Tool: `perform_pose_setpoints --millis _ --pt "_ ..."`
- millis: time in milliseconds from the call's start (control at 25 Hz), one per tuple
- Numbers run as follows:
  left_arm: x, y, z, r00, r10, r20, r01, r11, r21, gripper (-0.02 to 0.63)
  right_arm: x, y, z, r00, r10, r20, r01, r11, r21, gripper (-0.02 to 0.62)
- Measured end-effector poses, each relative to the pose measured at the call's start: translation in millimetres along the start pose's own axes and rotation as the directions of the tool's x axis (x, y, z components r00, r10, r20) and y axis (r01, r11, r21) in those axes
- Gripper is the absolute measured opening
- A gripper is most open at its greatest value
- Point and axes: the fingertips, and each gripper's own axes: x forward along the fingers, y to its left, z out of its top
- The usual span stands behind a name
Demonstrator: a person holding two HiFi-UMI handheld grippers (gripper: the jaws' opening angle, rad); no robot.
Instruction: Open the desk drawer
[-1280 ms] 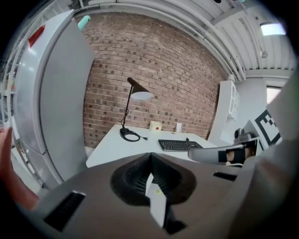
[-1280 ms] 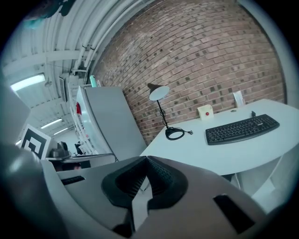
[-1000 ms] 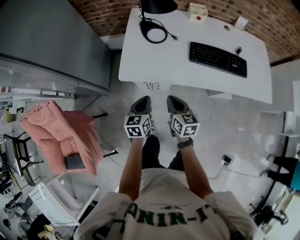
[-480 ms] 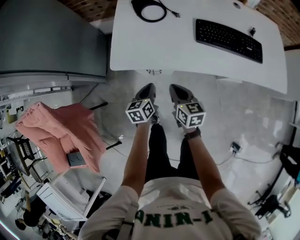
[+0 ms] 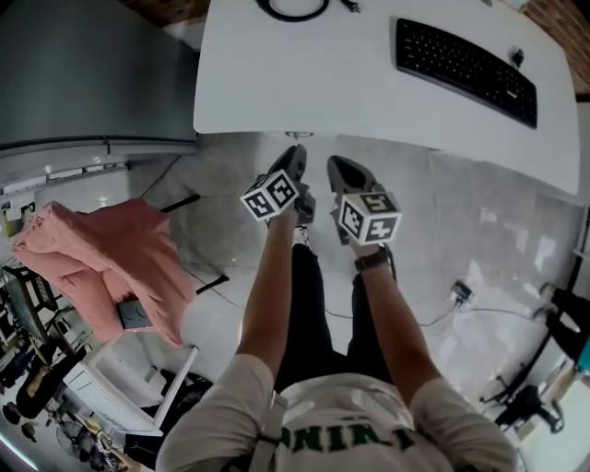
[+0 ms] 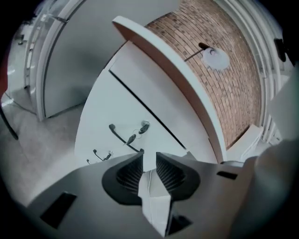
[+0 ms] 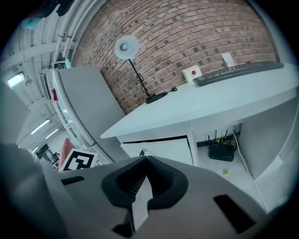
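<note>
A white desk (image 5: 323, 83) stands against a red brick wall (image 7: 187, 32). Its top carries a black keyboard (image 5: 466, 66), a coiled black cable (image 5: 293, 7), a desk lamp (image 7: 133, 60) and a small box with a red button (image 7: 191, 72) near the wall. A tall grey cabinet (image 5: 83, 74) flanks the desk on the left, and a pink cloth (image 5: 101, 258) is draped over a chair on the pale, marbled floor (image 5: 479, 230). A black router (image 7: 218, 150) sits low in the open space under the desk.

The drawer (image 7: 163, 149) is the top one of a white stack under the left part of the desk, just below the desk top. Its front faces out into the room, toward the two grippers, and lies flush with the fronts beneath it, closed. Its long axis runs level, parallel to the desk's front edge. A dark bar handle (image 6: 119, 135) follows the same line, and a key (image 6: 143, 126) sits in the lock just beside the handle's end. Further handles (image 6: 99, 154) show below.

Both grippers hang side by side in front of the stack, clear of it and slanting downward toward it. The left gripper (image 6: 149, 154) has just been opening; its jaws stand narrowly apart with nothing between them. The right gripper (image 7: 145, 158) has its jaw tips together and is empty.
</note>
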Motion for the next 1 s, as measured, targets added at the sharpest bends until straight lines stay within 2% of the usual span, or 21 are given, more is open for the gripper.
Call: perform_pose_setpoints --millis 120,200,320,440,600,720,760,880,920,1000 --pt "21 14 0 0.999 -0.024 0.038 0.029 0.993 -0.118 0.089 9 -9 -5 1.000 0.013 0.002 -0.013 1.000 -0.009 0.005" --pt "32 27 -2 0.998 -0.039 0.058 0.051 0.975 -0.217 0.111 11 -12 -7 1.000 0.025 0.009 -0.024 1.000 -0.012 0.005" --pt "46 42 -2 0.991 -0.062 0.115 0.099 0.929 -0.357 0.149 10 -15 -10 0.999 0.037 0.008 -0.037 0.999 -0.022 0.005" --pt "57 48 3 0.977 -0.100 0.188 0.177 0.876 -0.450 0.173 10 -22 -16 0.999 0.036 0.004 -0.036 0.999 -0.019 0.005" --pt "69 49 11 0.961 -0.123 0.248 0.236 0.829 -0.507 0.178 10 -26 -21 0.999 0.038 -0.007 -0.038 0.999 -0.024 0.005" --pt "77 48 11 0.958 -0.120 0.262 0.252 0.789 -0.560 0.176 9 -29 -26 0.999 0.033 -0.021 -0.033 0.999 -0.024 0.004" --pt "78 48 11 0.956 -0.119 0.267 0.258 0.775 -0.578 0.164 9 -29 -28 0.999 0.034 -0.023 -0.035 0.999 -0.020 0.005" --pt "79 44 16 0.937 -0.150 0.316 0.321 0.727 -0.607 0.047 10 -28 -31 0.999 0.043 -0.023 -0.043 0.999 -0.006 0.004" --pt "79 43 18 0.930 -0.161 0.329 0.339 0.720 -0.606 0.025 10 -28 -31 0.999 0.045 -0.023 -0.045 0.999 -0.004 0.004" --pt "80 41 20 0.928 -0.169 0.331 0.345 0.723 -0.598 0.021 10 -29 -30 0.999 0.045 -0.025 -0.045 0.999 -0.003 0.003"
